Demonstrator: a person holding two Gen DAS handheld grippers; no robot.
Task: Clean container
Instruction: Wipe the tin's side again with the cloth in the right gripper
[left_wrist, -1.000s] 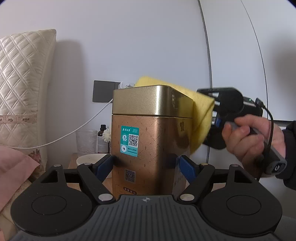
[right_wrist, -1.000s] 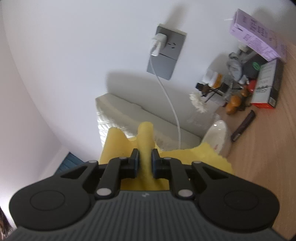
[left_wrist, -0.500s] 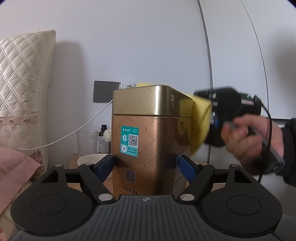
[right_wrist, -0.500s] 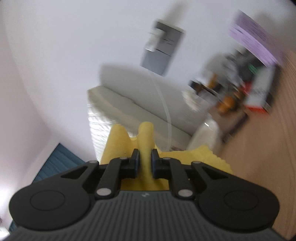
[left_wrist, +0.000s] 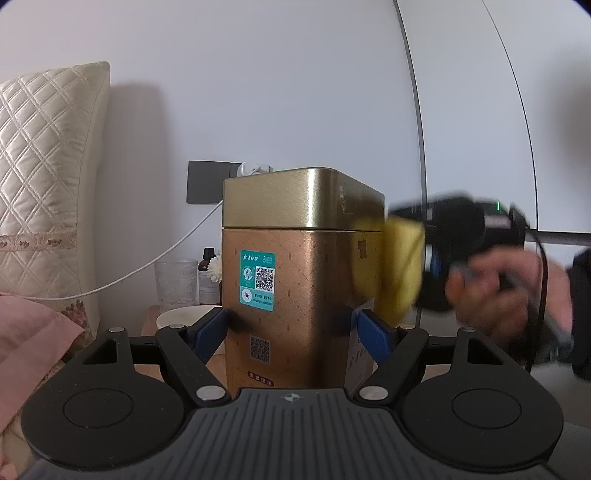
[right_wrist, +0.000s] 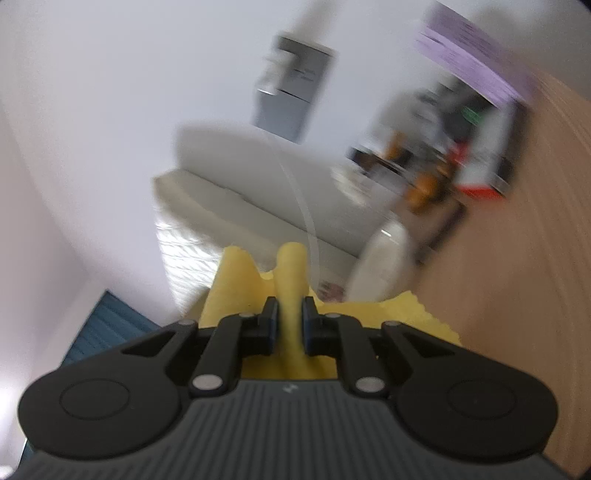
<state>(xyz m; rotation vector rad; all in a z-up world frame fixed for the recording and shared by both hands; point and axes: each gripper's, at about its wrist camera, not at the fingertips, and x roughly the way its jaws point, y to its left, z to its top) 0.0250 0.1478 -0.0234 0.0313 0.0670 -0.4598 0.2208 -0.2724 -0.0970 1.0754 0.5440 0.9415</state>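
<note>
A tall square gold tin (left_wrist: 299, 280) with a paler gold lid (left_wrist: 295, 199) and a teal label stands upright between my left gripper's blue pads (left_wrist: 373, 334). My left gripper (left_wrist: 293, 330) is shut on the tin's lower body. A yellow cloth (left_wrist: 400, 266) presses against the tin's right side, just below the lid. My right gripper (right_wrist: 290, 323) is shut on a fold of that yellow cloth (right_wrist: 291, 280); a person's hand (left_wrist: 506, 291) holds it, blurred, at the right of the left wrist view.
A wooden bedside table (right_wrist: 517, 295) carries a white bowl (left_wrist: 181, 317), a glass (left_wrist: 175, 280), a dark bottle (left_wrist: 208, 277), a purple box (right_wrist: 476, 62) and small clutter. A quilted headboard (left_wrist: 48, 184), a wall socket (left_wrist: 210, 181) with a white cable and pink bedding (left_wrist: 33, 339) are on the left.
The yellow cloth has slid down from behind the lid's top edge to the tin's right side. The right gripper and hand dropped with it. The tin and left gripper stayed still.
</note>
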